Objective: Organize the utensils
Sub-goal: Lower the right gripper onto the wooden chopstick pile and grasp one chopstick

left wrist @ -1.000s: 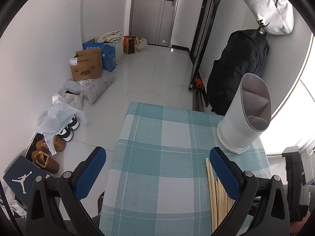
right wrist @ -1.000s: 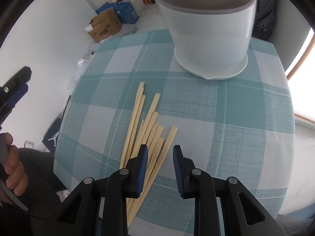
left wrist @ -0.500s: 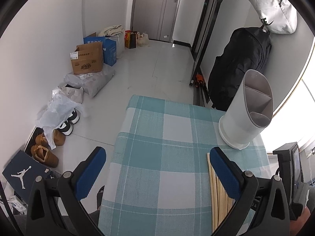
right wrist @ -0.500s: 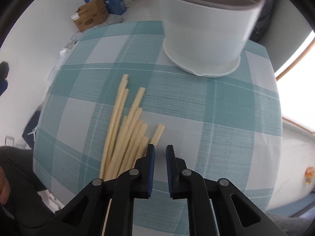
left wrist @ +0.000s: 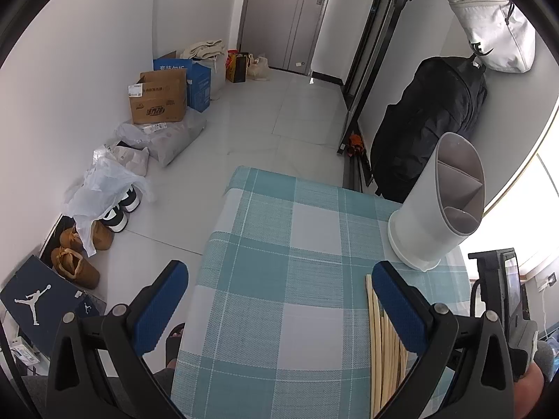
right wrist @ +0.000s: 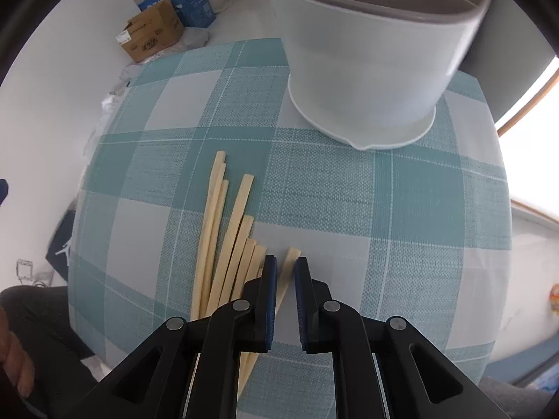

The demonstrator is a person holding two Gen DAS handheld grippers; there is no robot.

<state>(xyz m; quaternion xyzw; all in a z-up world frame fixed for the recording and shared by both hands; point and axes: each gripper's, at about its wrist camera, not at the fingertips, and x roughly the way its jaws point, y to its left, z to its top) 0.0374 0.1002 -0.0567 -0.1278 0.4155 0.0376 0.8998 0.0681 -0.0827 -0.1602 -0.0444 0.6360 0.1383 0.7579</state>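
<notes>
The right gripper point(right wrist: 285, 272) is down on the checked tablecloth point(right wrist: 367, 209) with its 2 fingers drawn close on either side of 1 bamboo chopstick point(right wrist: 291, 256), the one lying apart on the right edge of the pile. A narrow gap shows on each side of the stick, so I cannot tell whether the pads are biting it yet or only bracketing it. The rest of the chopsticks point(right wrist: 223, 237) fan out just left of the left finger, some touching it or slipping under it. The white utensil holder point(right wrist: 367, 70) stands straight ahead of the fingertips, a little right, well beyond the stick's far end.

The left gripper point(left wrist: 279, 300) hangs over the near part of the table with its fingers spread wide and nothing between them. From there, the chopstick pile point(left wrist: 375, 317) lies just inside and under its right finger, and the holder point(left wrist: 440, 206), with its divided compartments open at the top, sits ahead and off to the right.

My worry is the grip point: it looks close to the stick's far end, so on lifting the long tail may swing or pivot out of the pads. The left finger could also drag a neighbouring stick along, scattering the pile. And the stick is thin and smooth, so a loose pinch may drop it short of the holder's rim.
</notes>
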